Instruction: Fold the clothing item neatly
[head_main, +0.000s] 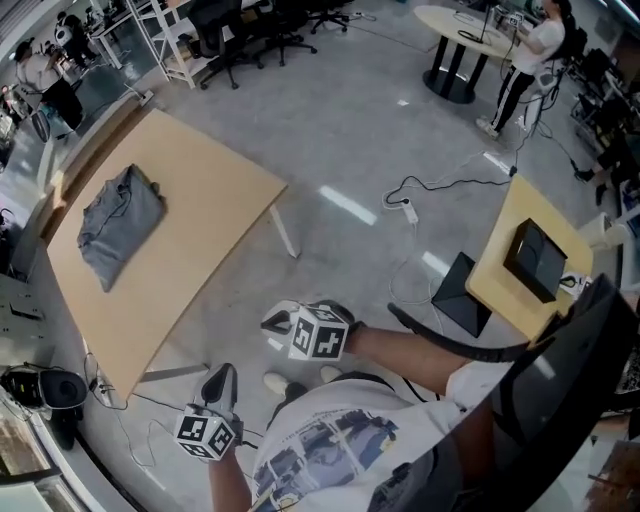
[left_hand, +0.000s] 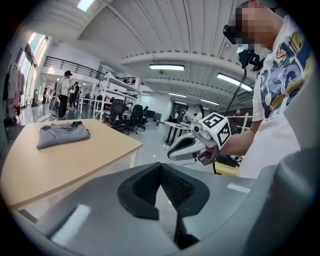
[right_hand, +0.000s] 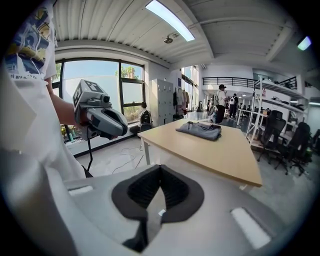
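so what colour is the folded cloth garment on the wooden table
Folded garment: dark grey, clearest in head view.

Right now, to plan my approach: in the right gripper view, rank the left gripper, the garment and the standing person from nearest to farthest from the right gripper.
1. Left gripper, close by at left.
2. Garment, on the table ahead.
3. Standing person, beyond the table.

Bright ceiling strips and window daylight; fisheye edges bend.
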